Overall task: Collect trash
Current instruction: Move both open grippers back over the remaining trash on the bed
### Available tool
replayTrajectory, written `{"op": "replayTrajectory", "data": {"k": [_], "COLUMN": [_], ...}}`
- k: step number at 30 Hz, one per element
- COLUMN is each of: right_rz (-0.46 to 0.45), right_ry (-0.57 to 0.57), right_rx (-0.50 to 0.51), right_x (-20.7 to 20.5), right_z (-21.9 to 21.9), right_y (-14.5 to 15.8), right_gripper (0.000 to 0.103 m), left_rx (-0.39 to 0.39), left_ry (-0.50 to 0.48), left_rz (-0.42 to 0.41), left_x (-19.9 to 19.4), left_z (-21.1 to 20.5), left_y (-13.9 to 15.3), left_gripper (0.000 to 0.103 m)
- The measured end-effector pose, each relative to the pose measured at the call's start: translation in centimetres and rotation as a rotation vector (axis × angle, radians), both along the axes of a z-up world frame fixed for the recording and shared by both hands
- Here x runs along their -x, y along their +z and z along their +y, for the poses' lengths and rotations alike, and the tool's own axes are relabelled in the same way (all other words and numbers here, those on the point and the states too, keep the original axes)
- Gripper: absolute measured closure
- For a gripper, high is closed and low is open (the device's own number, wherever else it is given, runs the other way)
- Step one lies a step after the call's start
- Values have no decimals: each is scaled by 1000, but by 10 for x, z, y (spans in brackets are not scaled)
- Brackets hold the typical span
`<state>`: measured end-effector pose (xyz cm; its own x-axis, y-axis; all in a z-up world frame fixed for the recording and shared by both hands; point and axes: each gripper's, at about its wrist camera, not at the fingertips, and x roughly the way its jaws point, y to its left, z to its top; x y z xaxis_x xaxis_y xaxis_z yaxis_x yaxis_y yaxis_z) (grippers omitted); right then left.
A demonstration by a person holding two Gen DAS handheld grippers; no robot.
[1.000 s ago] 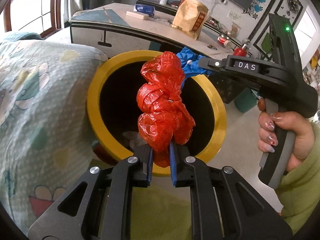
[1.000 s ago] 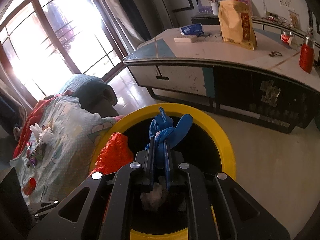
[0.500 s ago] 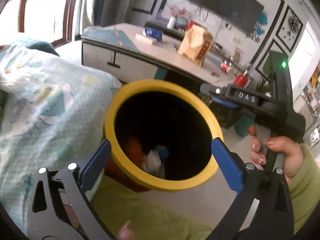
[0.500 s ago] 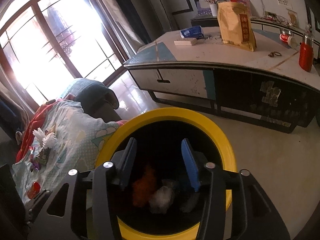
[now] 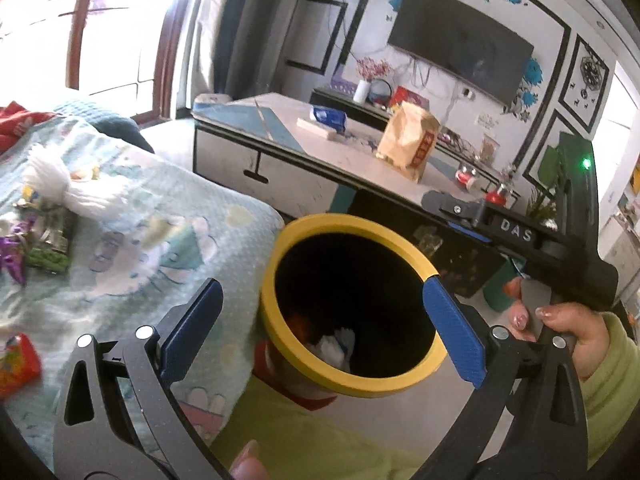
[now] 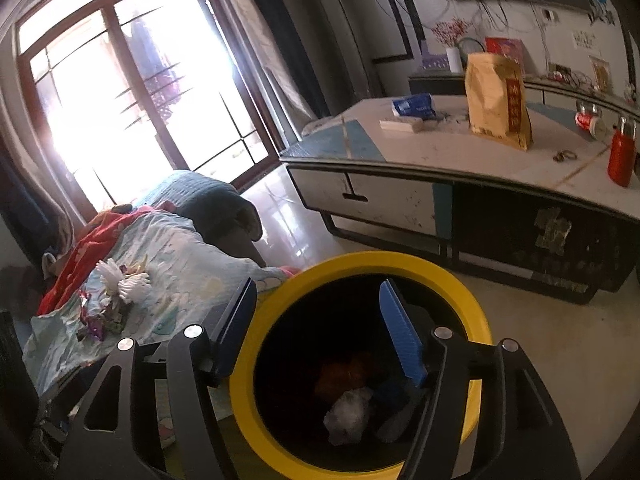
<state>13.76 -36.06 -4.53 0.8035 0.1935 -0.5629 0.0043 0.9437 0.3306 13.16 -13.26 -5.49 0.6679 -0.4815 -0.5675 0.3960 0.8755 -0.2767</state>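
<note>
— Left wrist view: yellow-rimmed bin [image 5: 280, 344] just below the claws, mouth open, crumpled white scrap [image 5: 334, 346] and something orange [image 5: 300, 324] down inside. Same from the right wrist view?

— Yes. Bin [image 6: 472, 312] dead ahead, white wad [image 6: 350, 408], orange-red piece [image 6: 344, 372] and a dark blue bit [image 6: 390, 394] at the bottom. More trash still on the patterned blanket [image 6: 188, 280]: white shredded tuft [image 6: 124, 282], purple and green wrappers [image 6: 96, 326].

— Seen here too, on the blanket [image 5: 160, 240] left of the bin: tuft [image 5: 68, 188], wrappers [image 5: 40, 240], red packet [image 5: 16, 364] near the edge. Anything in the way?

— Nothing over the bin's mouth. Beyond it a low table [image 6: 460, 160] with a tan paper bag [image 6: 496, 100], a blue pack [image 6: 414, 106] and a red bottle [image 6: 622, 156]. Bright window [image 6: 132, 92] behind the blanket.

— And the claws?

— Left gripper [image 5: 324, 324] spread to its widest, blue pads either side of the rim, gripping nothing. Right gripper [image 6: 320, 332] has just been opening, jaws well apart, empty, hovering above the bin. Visible in the left wrist view as well, right gripper's black body above the far rim, held by a hand [image 5: 568, 332] in a green sleeve [image 5: 612, 380].
</note>
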Motion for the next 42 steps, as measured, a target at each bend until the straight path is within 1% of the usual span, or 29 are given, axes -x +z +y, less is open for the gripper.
{"op": "replayTrajectory", "data": {"k": [6,14,17,19,30,42], "right_rz": [-59,-101,-116,-125,-143,-146], "right_ry": [32,83,105,122,217,317], "right_rx": [19,22,18,21,30,31], "right_x": [9,17,19,21,23,21], "right_z": [15,39,48,55,99,142], "right_y": [17,31,37,40,50,55], "right_gripper": [38,38,34,34,33,31], "left_rx": [11,38,46,47,64,57], "left_ry": [51,127,157,172,255,343], "left_rz": [-38,-70,-85,-95,-148,-164], "left_x": [5,8,9,10,15,19], "left_z": [18,47,60,66,104,152], "left_y": [11,22,26,28,40,46], "left_gripper": [11,11,11,11,11,11]}}
